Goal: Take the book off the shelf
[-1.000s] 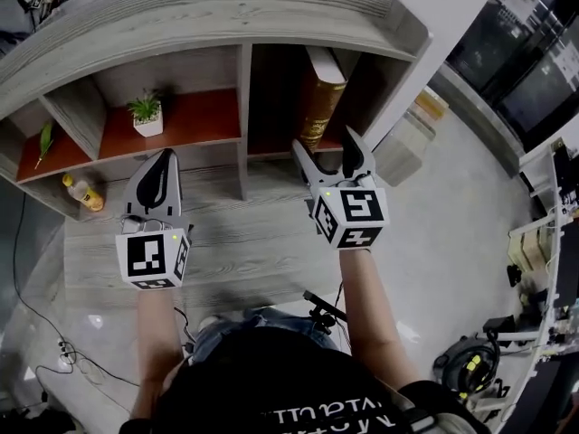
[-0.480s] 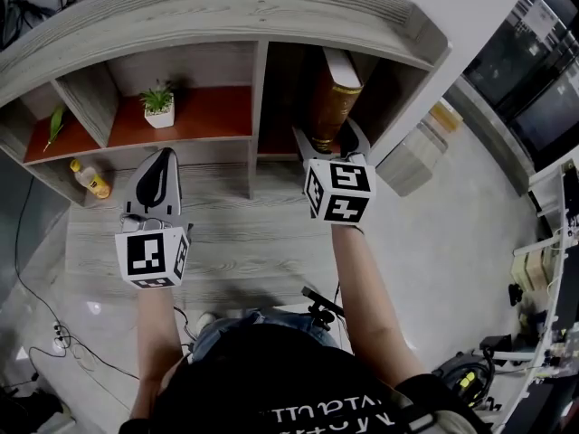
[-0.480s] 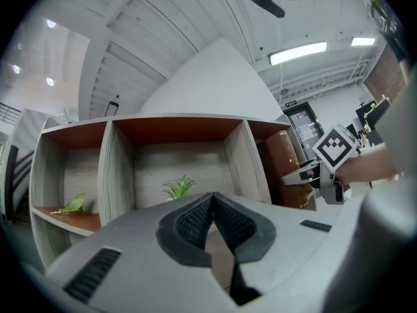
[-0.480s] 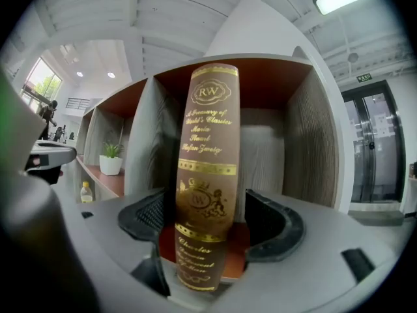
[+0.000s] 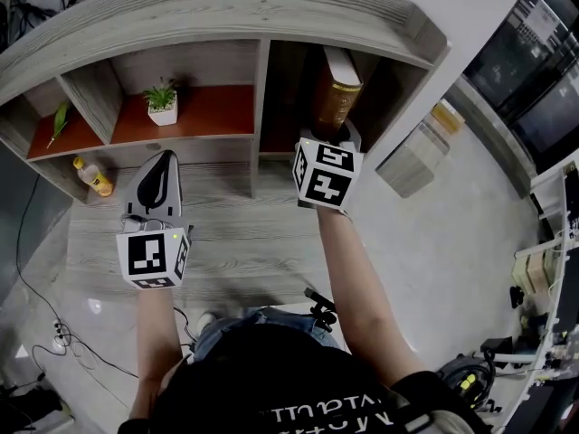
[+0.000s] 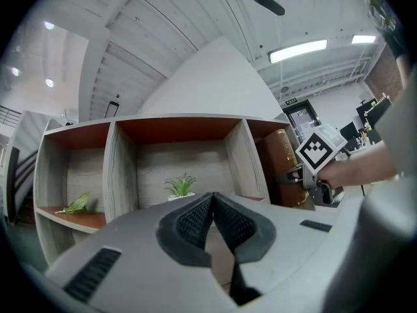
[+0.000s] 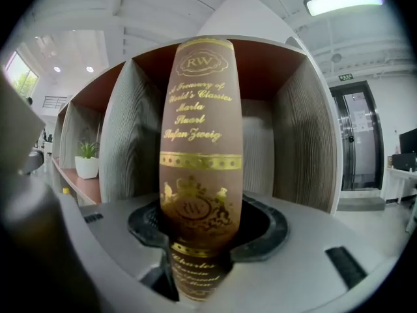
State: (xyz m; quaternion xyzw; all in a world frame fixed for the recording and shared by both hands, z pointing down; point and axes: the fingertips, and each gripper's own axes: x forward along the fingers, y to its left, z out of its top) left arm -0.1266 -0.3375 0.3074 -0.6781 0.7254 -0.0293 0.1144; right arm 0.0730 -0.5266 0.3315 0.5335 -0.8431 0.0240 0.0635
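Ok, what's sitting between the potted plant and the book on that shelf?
One upright shelf divider; the potted plant and book stand in neighbouring compartments. The head view shows it.

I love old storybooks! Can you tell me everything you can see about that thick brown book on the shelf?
The thick brown book with gold lettering stands on end in the right-hand compartment of the grey wooden shelf, spine facing out. The spine looks like leather, with gold crests, bands and curly writing, and its page edges show pale on top. No other thing shares its compartment. The right gripper straddles its lower spine, one jaw against each side.
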